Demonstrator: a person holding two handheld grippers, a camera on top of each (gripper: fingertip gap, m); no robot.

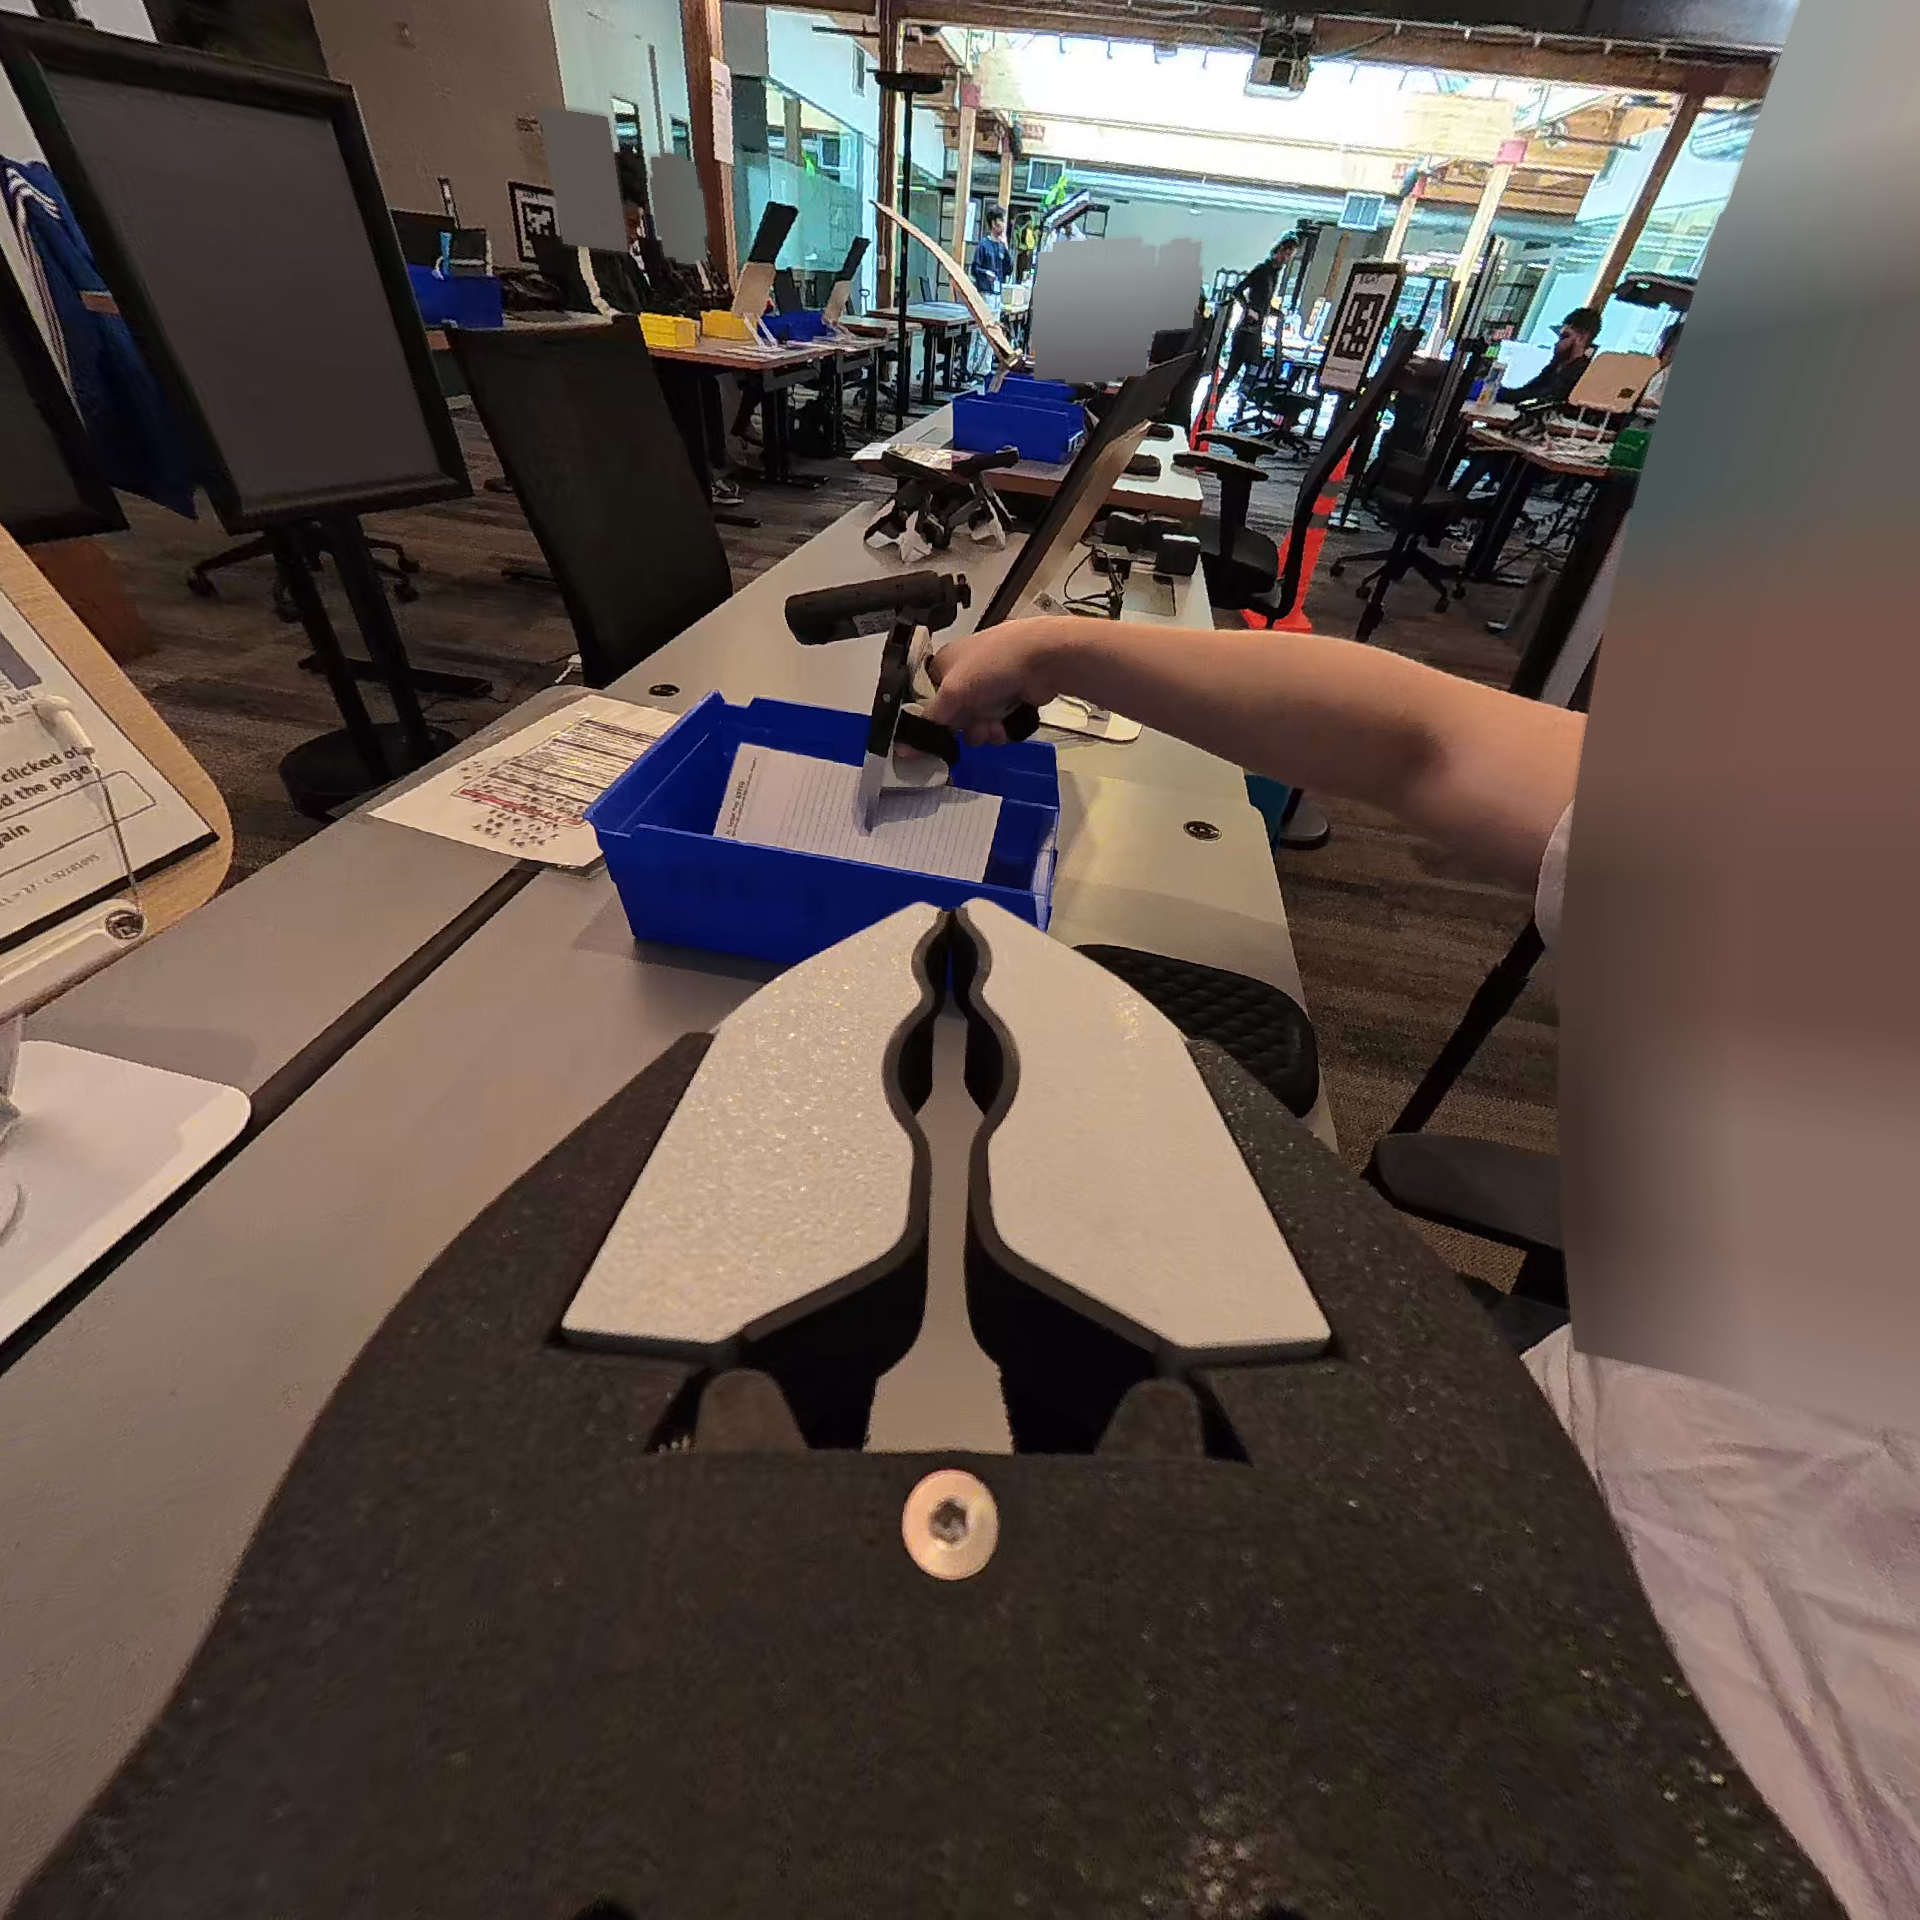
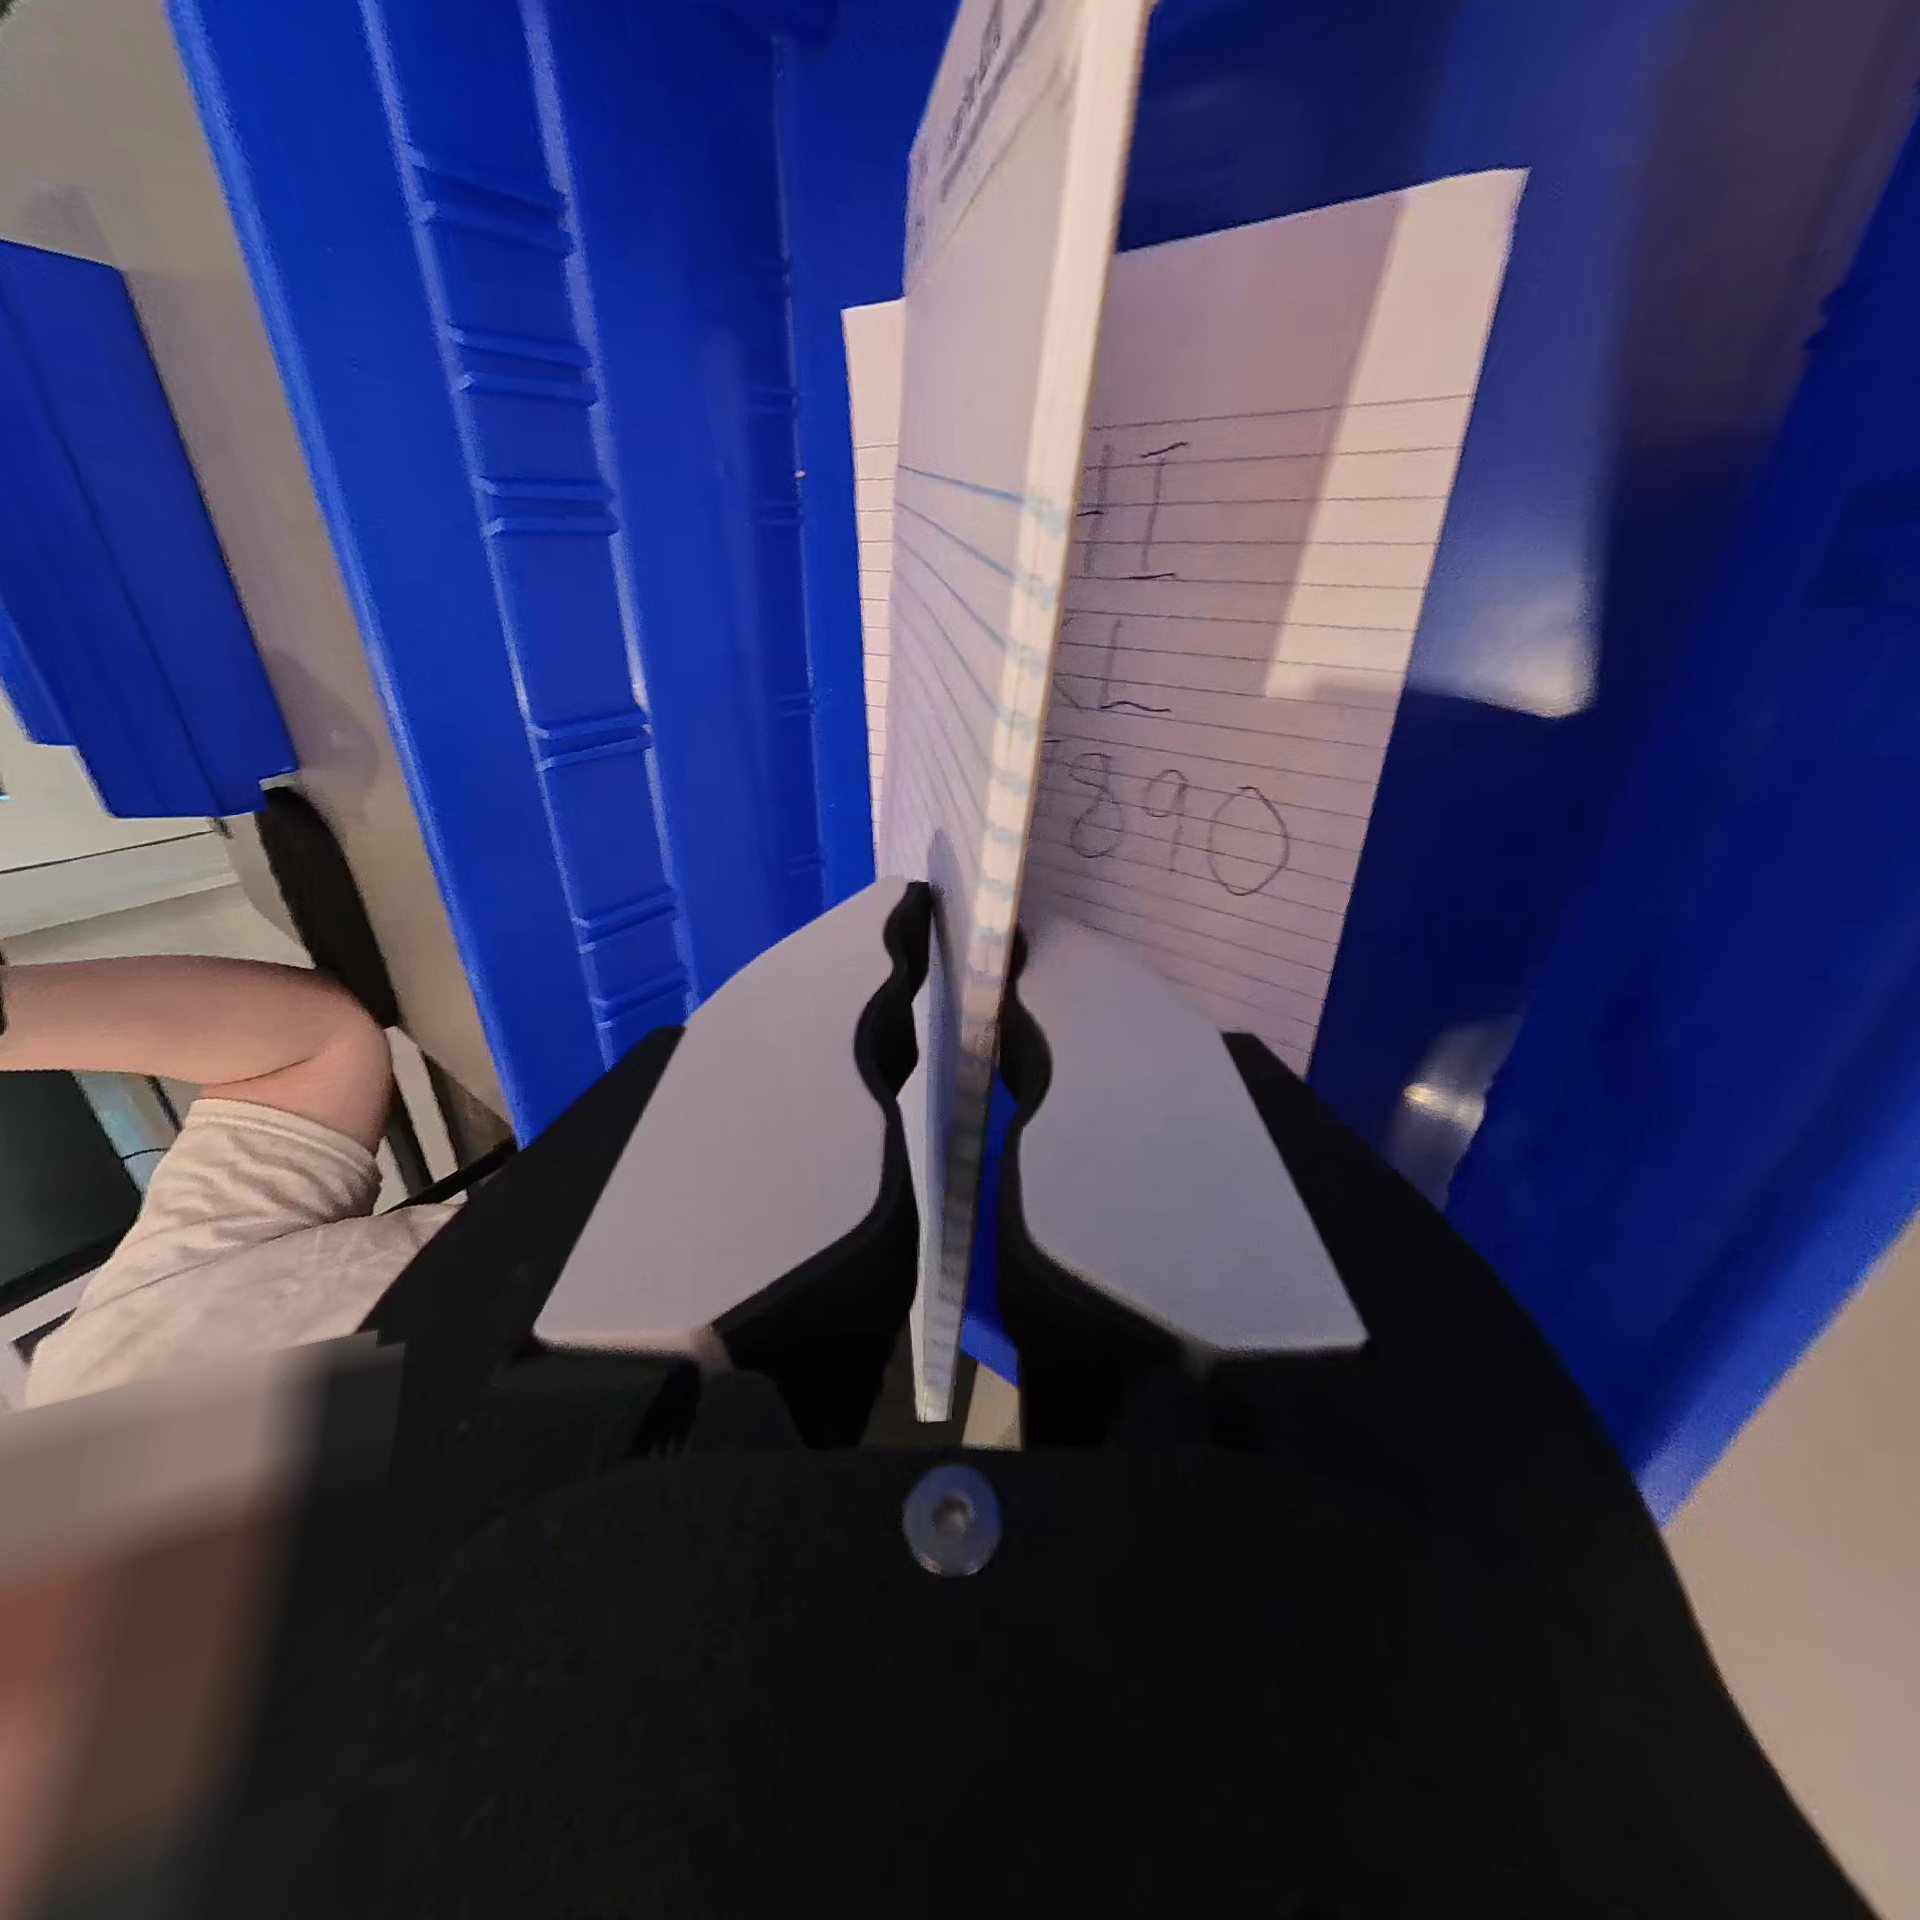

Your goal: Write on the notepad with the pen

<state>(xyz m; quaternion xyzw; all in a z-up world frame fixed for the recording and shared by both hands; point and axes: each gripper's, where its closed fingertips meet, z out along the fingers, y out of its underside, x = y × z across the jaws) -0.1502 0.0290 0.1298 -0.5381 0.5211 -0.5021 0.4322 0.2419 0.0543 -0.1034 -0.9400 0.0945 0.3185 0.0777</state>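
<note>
A white lined notepad (image 1: 852, 810) lies in a blue bin (image 1: 790, 894) on the grey table. My right gripper (image 1: 883, 800) reaches down into the bin, held by a hand. In the right wrist view, my right gripper (image 2: 966, 935) is shut on the edge of the notepad (image 2: 997, 520), which is seen edge-on. A loose lined sheet with handwriting (image 2: 1226, 665) lies behind it in the bin (image 2: 582, 520). My left gripper (image 1: 953, 920) is shut and empty, held above the table just short of the bin. No pen is in view.
A printed sheet (image 1: 540, 779) lies left of the bin. A white stand base (image 1: 94, 1153) and a sign board (image 1: 73, 790) are at the left. A black chair (image 1: 603, 499) stands beyond the table (image 1: 416, 1039). A tilted screen (image 1: 1081, 488) and a second blue bin (image 1: 1018, 421) are farther back. The tips of one gripper are about 45 centimeters away from the tips of the other.
</note>
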